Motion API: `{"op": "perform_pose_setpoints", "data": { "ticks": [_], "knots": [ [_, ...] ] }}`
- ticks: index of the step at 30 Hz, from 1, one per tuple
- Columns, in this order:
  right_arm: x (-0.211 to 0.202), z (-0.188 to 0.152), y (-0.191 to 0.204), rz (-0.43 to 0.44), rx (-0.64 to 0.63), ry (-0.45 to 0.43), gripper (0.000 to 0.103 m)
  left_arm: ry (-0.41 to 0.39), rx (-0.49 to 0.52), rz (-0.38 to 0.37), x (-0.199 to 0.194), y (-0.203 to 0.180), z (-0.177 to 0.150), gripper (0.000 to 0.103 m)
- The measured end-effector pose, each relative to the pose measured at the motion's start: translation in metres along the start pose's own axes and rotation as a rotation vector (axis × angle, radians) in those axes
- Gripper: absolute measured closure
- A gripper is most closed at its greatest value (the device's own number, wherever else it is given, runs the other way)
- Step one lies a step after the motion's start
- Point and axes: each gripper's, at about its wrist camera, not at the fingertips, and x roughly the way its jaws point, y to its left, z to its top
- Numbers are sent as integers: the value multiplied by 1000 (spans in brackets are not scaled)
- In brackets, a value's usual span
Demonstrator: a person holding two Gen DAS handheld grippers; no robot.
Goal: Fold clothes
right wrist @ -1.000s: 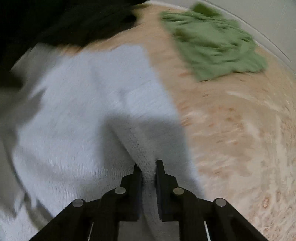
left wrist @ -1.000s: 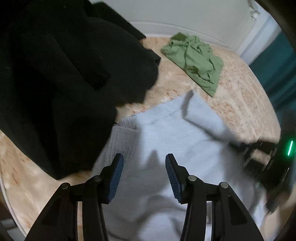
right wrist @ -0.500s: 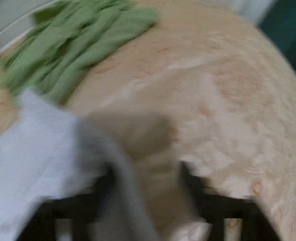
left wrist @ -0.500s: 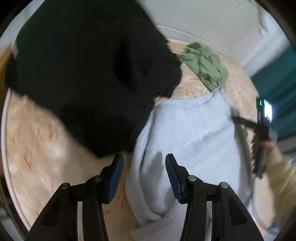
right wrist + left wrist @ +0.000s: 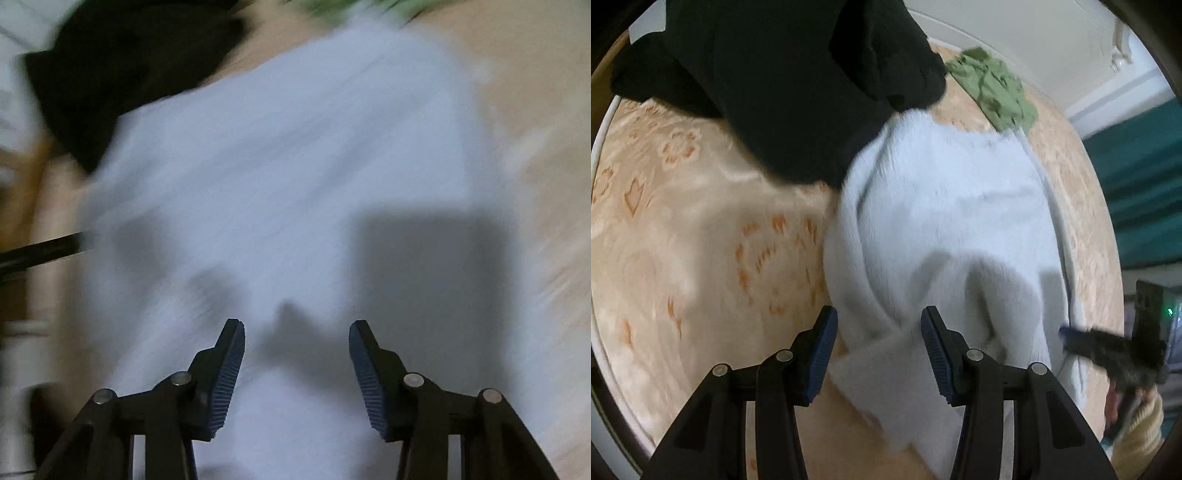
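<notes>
Pale blue knit sweater (image 5: 945,221) lies partly folded on the patterned bed cover (image 5: 683,221), between the black garment (image 5: 798,74) and green shirt (image 5: 993,88). Left gripper (image 5: 877,347) and right gripper (image 5: 295,354) hover released above it; further folds remain.

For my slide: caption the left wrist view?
Open left gripper over a rumpled pale blue sweater beside black clothing.

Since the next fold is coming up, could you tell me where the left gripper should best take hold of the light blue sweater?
Probably the bunched near end of the light blue sweater, the raised fold lying between the open left gripper fingers. Come straight forward and down from the near side; the ridge there stands up off the patterned cloth, while the far part lies flat, partly under the black garment.
</notes>
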Motion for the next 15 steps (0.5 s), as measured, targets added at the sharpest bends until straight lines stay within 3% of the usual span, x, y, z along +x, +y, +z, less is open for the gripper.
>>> {"op": "perform_pose_setpoints", "data": {
  "ticks": [2, 4, 6, 7, 8, 15],
  "knots": [
    [14, -21, 18, 132, 57, 53, 28, 21, 12, -26, -3, -7, -10, 54],
    [32, -35, 30, 159, 107, 88, 28, 27, 22, -47, -7, -14, -16, 54],
    [51, -43, 34, 125, 143, 98, 53, 27, 19, -35, -10, -20, -22, 54],
    [51, -44, 33, 115, 158, 84, 73, 23, 13, -29, -13, -20, -22, 54],
    [46, -43, 30, 117, 175, 65, 80, 15, 6, -38, -17, -21, -23, 54],
    [-9, -58, 29, 58, 127, -102, 86, 3, 0, -62, -22, -38, -31, 54]
  ]
}}
